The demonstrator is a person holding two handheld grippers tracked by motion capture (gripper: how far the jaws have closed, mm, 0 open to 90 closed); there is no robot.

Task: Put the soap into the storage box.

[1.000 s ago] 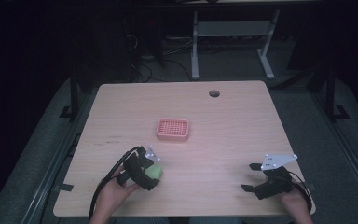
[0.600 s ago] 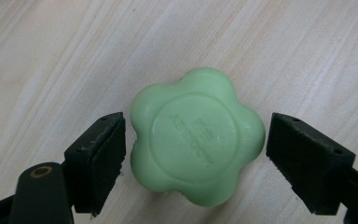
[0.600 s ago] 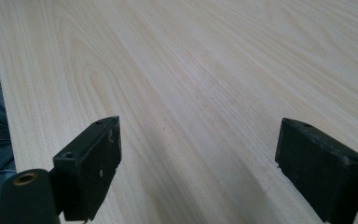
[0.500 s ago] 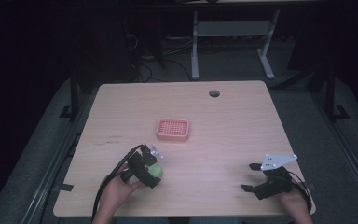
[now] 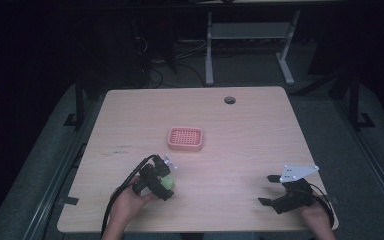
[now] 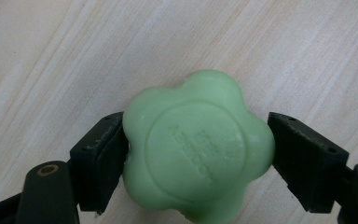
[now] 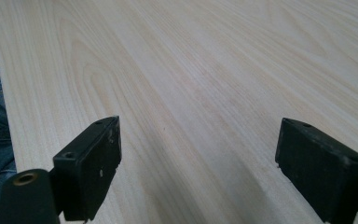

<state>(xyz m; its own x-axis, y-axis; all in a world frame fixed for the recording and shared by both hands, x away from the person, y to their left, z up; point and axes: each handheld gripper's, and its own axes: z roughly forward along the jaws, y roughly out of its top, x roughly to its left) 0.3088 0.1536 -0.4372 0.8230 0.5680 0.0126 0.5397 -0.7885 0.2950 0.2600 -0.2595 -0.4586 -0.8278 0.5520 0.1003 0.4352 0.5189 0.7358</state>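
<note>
A pale green, flower-shaped soap (image 6: 198,154) with embossed lettering sits between the two black jaws of my left gripper (image 6: 198,161), which is shut on it just above the wooden table (image 6: 51,56). From above, the left gripper (image 5: 164,186) and the green soap (image 5: 168,184) are at the table's front left. At the front right, my right gripper (image 5: 267,190) rests open, and the right gripper (image 7: 198,158) has bare wood between its jaws.
A pink perforated tray (image 5: 185,139) lies near the middle of the table (image 5: 250,135). A round cable hole (image 5: 229,100) is at the back. A white desk frame (image 5: 250,35) stands on the dark floor beyond the table.
The left gripper with the green soap has shifted only slightly. The right gripper has stayed put.
</note>
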